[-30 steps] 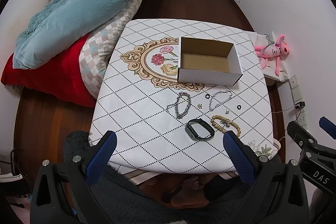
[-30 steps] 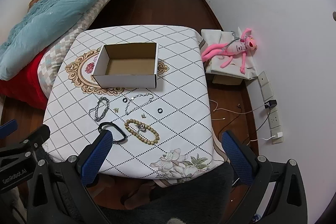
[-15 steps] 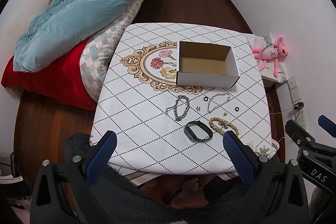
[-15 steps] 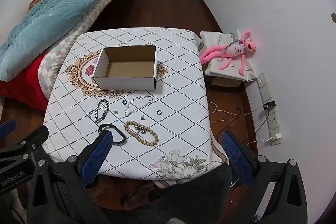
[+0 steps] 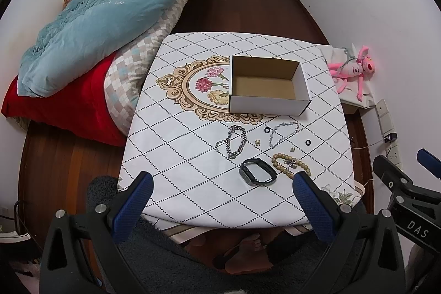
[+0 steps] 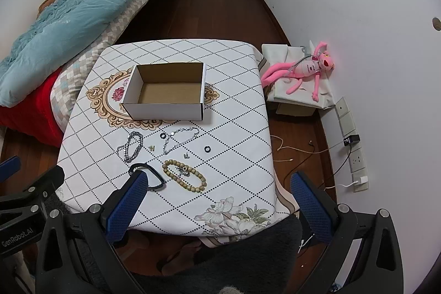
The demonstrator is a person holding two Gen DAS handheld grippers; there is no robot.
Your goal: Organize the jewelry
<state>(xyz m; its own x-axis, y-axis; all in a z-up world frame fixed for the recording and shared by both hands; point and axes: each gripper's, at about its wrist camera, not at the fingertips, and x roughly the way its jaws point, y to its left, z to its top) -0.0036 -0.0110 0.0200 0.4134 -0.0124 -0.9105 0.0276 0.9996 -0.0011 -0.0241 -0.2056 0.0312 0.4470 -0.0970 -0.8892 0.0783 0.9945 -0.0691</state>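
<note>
Left wrist view: both hand-held grippers (image 5: 222,193) (image 6: 217,193) spread above table (image 5: 176,156).

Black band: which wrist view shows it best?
Left wrist: the black band lies fully visible on the tablecloth. In the right wrist view, the right tongs' blue finger covers part of it.

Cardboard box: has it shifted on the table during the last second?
No. The cardboard box still covers the right end of the floral medallion printed on the cloth, just as before. Only the camera drifted slightly.
</note>
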